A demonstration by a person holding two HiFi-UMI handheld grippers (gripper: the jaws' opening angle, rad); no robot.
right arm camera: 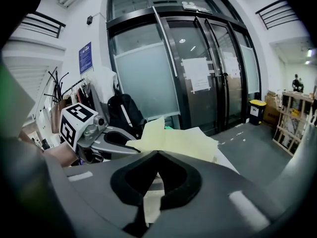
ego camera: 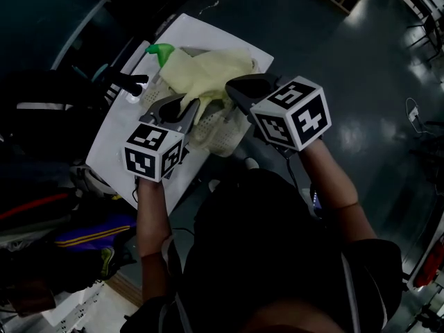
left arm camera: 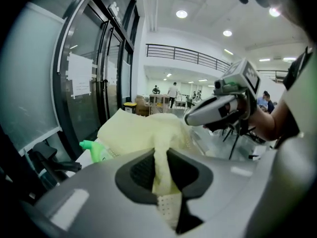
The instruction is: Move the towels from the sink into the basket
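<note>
A pale yellow towel (ego camera: 201, 71) lies bunched over a white perforated basket (ego camera: 225, 139) on the white counter (ego camera: 121, 141). My left gripper (ego camera: 190, 111) reaches into the towel's near edge. In the left gripper view a fold of the towel (left arm camera: 138, 130) runs between the pads of the left gripper (left arm camera: 161, 155), which is shut on it, with the basket's perforated wall (left arm camera: 168, 208) below. My right gripper (ego camera: 233, 89) hovers beside it over the towel's right part. Seen in the right gripper view, the right gripper (right arm camera: 157, 155) has its tips together with nothing between them, and the towel (right arm camera: 183, 143) lies beyond.
A green bottle (ego camera: 163, 50) stands at the counter's far end, next to a black faucet (ego camera: 128, 83). Dark bags (ego camera: 62, 214) are piled left of the counter. Grey floor (ego camera: 361, 82) lies to the right. Glass doors (right arm camera: 198, 73) stand behind the counter.
</note>
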